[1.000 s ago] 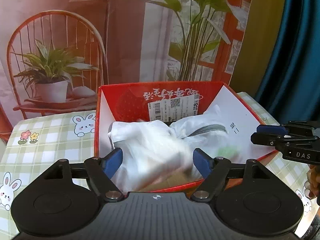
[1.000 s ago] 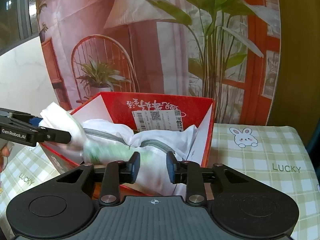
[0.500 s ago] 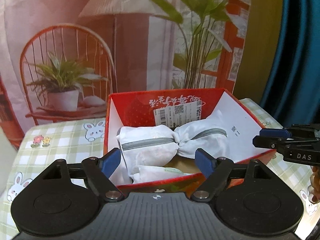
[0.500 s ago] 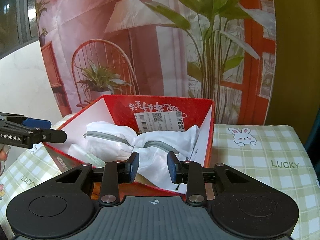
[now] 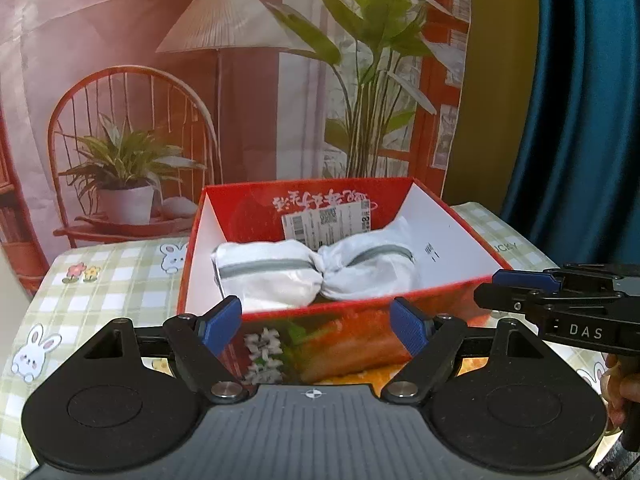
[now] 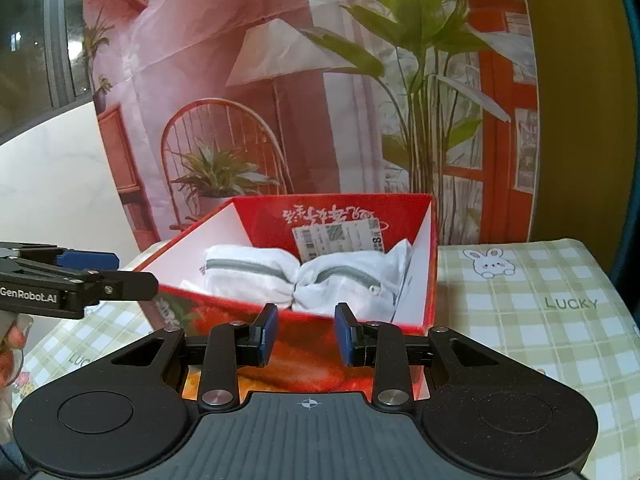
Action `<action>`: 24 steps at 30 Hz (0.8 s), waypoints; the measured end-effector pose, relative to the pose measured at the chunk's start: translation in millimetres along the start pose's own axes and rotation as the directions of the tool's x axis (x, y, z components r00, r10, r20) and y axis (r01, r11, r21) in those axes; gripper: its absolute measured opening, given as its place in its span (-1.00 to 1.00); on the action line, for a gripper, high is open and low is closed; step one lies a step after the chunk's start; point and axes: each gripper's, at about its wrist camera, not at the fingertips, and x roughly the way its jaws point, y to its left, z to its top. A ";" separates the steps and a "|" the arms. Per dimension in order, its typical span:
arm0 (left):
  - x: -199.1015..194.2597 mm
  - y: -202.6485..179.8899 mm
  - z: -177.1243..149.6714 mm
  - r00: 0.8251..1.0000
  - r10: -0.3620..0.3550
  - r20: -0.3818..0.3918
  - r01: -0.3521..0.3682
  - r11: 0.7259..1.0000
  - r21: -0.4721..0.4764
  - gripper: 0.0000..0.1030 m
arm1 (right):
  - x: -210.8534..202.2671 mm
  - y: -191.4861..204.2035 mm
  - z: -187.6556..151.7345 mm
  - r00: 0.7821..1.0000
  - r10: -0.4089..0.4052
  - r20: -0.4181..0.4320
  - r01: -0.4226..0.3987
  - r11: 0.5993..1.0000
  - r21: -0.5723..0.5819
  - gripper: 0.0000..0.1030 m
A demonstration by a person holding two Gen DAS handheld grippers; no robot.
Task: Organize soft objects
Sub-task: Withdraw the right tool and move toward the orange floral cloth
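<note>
- White bundle (image 5: 316,276), grey-striped and cinched at its middle, lies inside the red box (image 5: 436,304), below the barcode label (image 5: 328,220) on the far wall.
- Left gripper (image 5: 316,324): jaws spread wide, nothing between them, short of the box's near wall.
- Right gripper (image 6: 306,334): jaws narrowly parted, gripping nothing, near that same wall.
- Box stands on a checked tablecloth (image 6: 540,320).

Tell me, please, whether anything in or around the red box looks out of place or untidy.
Nothing stands out much. The white cloth bundle lies fully inside the red box, twisted at its middle, with one end riding up the right wall. Both the left gripper and the right gripper are empty, outside the box.
</note>
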 end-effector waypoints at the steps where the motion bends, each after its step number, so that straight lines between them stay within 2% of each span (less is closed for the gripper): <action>1: -1.4 -1.1 -3.9 1.000 0.002 -0.002 -0.002 1.000 -0.003 0.62 | -1.6 1.0 -2.5 1.000 0.000 0.000 0.000 1.000 0.000 -0.44; 17: -12.6 -2.4 -45.0 0.999 0.001 -0.032 -0.004 0.996 -0.089 0.61 | -21.1 3.3 -46.7 0.999 -0.026 -0.037 0.027 0.999 0.040 -0.43; 24: -13.0 1.4 -57.2 0.998 0.012 -0.054 -0.019 0.992 -0.125 0.61 | -22.5 -0.3 -55.3 0.998 -0.040 -0.049 0.042 0.998 0.043 -0.41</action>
